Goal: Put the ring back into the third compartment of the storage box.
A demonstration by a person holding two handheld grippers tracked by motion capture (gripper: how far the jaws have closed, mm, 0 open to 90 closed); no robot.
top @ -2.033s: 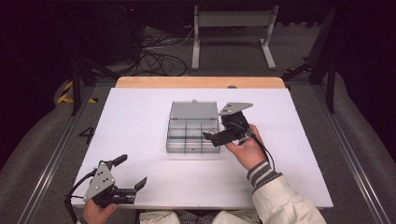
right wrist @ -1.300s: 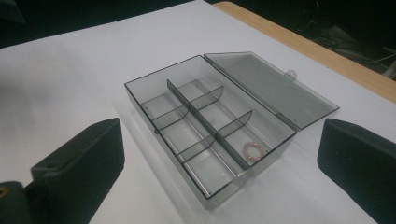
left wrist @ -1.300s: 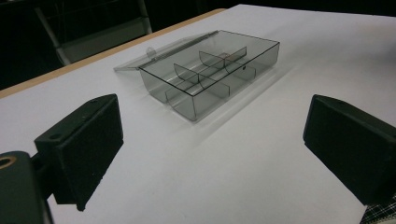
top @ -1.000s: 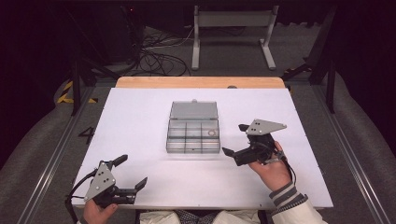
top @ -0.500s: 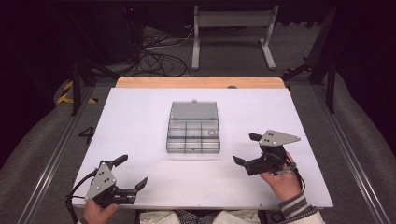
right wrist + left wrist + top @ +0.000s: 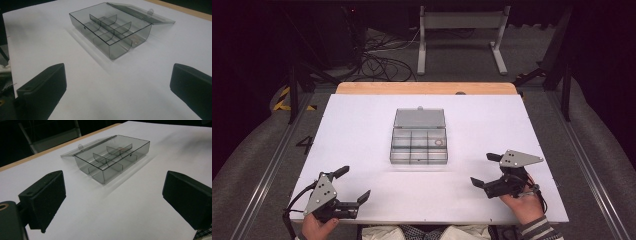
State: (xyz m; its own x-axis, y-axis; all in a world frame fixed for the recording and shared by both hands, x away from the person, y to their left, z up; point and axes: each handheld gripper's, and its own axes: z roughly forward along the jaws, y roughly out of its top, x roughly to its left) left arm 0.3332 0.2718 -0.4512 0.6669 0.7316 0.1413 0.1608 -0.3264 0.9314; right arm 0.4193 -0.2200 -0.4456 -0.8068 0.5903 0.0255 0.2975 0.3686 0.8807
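The right gripper (image 6: 486,169) had moved back from the clear, open plastic compartment box (image 6: 419,141) toward the tabletop's near right corner, jaws apart; the left gripper (image 6: 353,185) stayed, jaws also apart.

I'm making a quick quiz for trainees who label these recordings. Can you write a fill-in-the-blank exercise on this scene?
1. The lid of the clear compartment box is ____.
2. The left gripper and the right gripper both have their jaws ____.
3. The box rests on a ____ table.
4. A small ring-like item lies in the box's far ____ compartment, seen from the high view.

Missing words: open; open; white; right
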